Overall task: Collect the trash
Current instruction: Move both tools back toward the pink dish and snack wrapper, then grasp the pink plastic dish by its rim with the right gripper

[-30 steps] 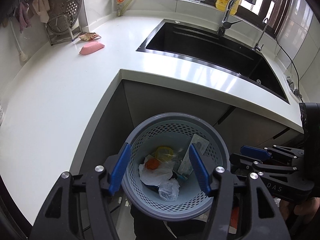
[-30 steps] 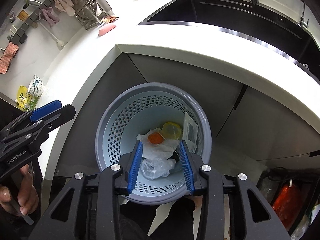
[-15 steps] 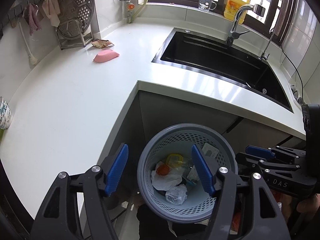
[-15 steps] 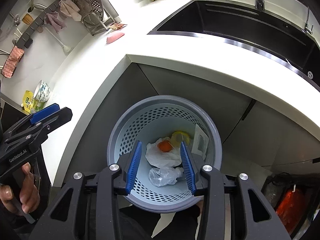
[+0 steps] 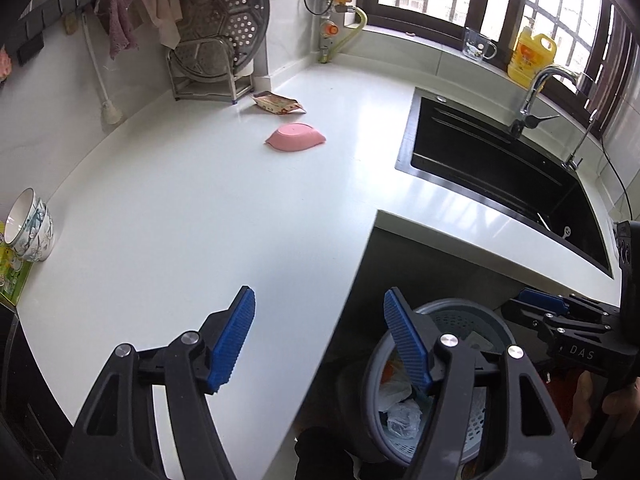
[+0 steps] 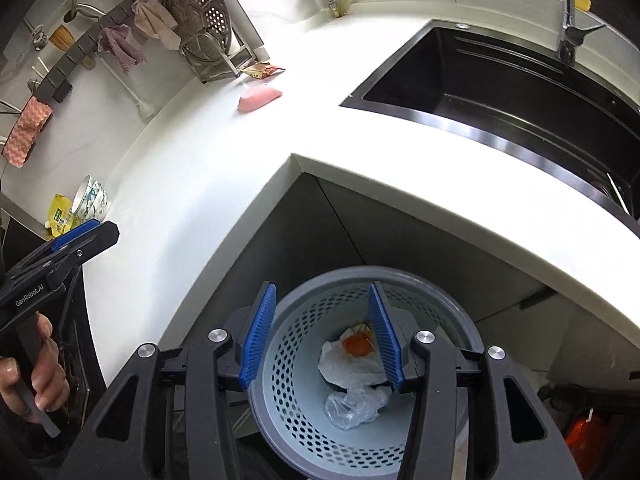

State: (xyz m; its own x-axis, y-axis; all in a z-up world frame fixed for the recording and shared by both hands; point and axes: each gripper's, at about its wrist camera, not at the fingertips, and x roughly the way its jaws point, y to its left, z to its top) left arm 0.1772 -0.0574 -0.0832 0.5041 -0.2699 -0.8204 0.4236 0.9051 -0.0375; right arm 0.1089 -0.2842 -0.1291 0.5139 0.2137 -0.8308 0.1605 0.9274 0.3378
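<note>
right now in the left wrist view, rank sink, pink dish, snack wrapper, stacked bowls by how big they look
1. sink
2. pink dish and stacked bowls: look similar; the bowls sit nearer the camera, so unsure
3. snack wrapper

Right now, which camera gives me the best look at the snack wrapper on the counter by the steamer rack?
The left wrist view: the snack wrapper lies in the open, whole, just beyond the pink dish. In the right wrist view the wrapper is smaller, foreshortened and tucked against the steamer rack.
</note>
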